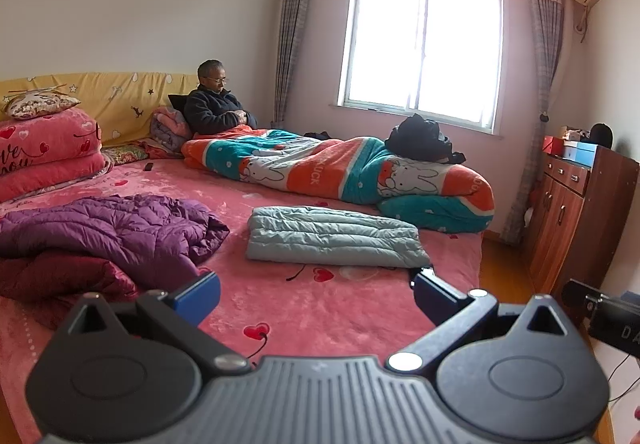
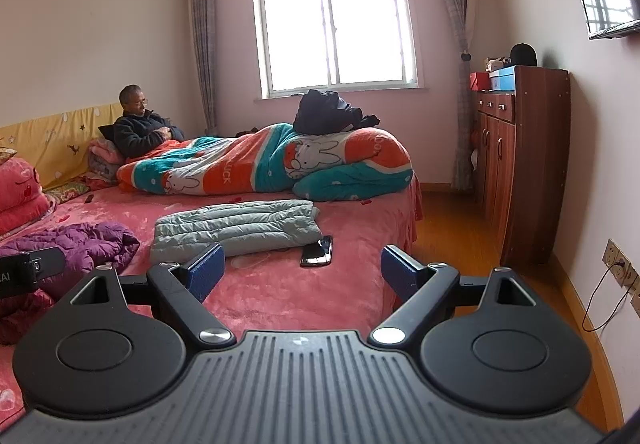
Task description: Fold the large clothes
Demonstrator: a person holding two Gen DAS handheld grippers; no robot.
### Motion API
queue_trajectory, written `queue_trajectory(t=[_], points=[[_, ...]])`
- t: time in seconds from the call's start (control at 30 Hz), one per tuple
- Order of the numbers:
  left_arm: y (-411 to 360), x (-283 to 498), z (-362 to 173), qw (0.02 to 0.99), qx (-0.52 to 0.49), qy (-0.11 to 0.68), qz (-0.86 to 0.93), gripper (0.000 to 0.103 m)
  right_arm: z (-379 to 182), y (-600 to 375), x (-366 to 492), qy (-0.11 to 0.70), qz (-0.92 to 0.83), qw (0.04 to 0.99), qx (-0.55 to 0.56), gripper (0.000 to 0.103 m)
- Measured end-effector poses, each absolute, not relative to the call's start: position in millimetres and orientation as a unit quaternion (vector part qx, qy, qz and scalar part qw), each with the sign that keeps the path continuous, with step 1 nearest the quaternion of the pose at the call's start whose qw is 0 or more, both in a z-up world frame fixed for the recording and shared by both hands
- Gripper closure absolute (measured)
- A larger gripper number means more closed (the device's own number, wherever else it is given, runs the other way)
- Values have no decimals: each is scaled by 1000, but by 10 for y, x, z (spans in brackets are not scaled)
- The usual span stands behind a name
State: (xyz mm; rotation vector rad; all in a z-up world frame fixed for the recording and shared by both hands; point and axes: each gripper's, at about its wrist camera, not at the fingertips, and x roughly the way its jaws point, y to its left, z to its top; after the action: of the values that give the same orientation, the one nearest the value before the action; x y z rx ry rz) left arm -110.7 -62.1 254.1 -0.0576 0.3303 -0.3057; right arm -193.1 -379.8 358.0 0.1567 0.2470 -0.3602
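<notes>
A pale grey-green quilted jacket (image 1: 334, 240) (image 2: 236, 226) lies folded into a flat rectangle on the pink bed cover (image 1: 320, 308) (image 2: 280, 292). A purple quilted coat (image 1: 116, 232) (image 2: 76, 244) lies crumpled to its left, with a dark red garment (image 1: 60, 280) (image 2: 20, 316) in front of it. My left gripper (image 1: 316, 296) hovers open over the bed, a short way in front of the folded jacket, with nothing between its blue pads. My right gripper (image 2: 302, 272) is open too, close to the jacket's near edge and holding nothing.
A black phone (image 2: 317, 251) lies on the bed beside the jacket. A person (image 1: 218, 106) sits at the headboard under a bunny-print quilt (image 1: 340, 172), with a black bag (image 1: 420, 140) on it. Folded pink blankets (image 1: 44, 152) sit at the left; a wooden cabinet (image 2: 520, 168) stands at the right wall.
</notes>
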Motion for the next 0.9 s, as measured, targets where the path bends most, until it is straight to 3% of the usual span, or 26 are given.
queue_trajectory(t=[0.9], points=[[-666,-1042,2446,975,-36,161,-150,1,3485,-3885,-1800,130,-178,972,79,0]])
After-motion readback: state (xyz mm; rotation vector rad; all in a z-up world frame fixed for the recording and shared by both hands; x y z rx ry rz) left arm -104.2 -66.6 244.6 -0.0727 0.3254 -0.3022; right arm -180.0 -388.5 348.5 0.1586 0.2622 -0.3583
